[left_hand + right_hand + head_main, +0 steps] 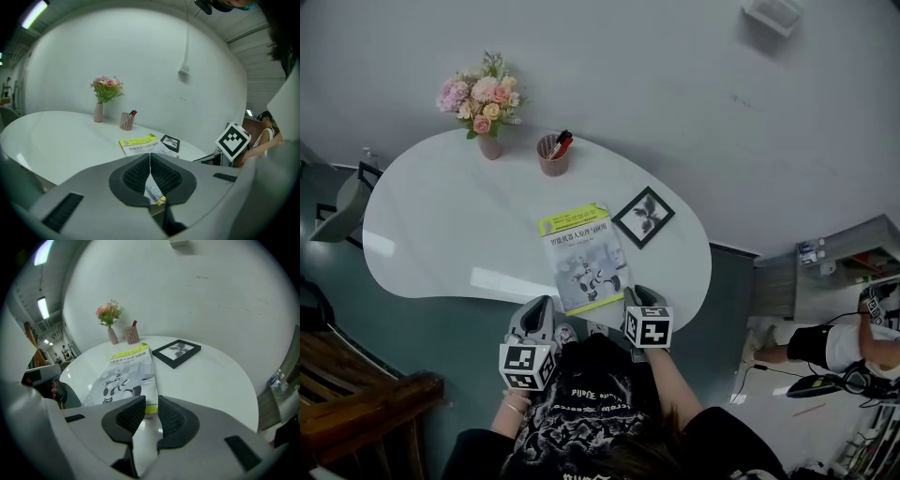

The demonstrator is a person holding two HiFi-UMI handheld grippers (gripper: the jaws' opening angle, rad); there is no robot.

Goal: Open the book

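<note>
1. Now the closed book (584, 258) lies on the tabletop (431, 216), its cover showing a Chinese title under a yellow band
2. Left hand-held gripper (150, 164): jaws together, empty
3. Right hand-held gripper (151, 411): jaws slightly apart, empty

I seem to be working in an office or studio corner: a white rounded surface (422, 216) against a bare wall (675, 94), dressed with a flower vase (489, 145), pen cup (553, 157) and framed picture (643, 217), with strip lights (43, 308) overhead.

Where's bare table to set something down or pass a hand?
Big free patch: left half of table, between vase, book and near edge. Smaller one right of the picture frame. Crowded: centre, where book, frame and pen cup cluster.
</note>
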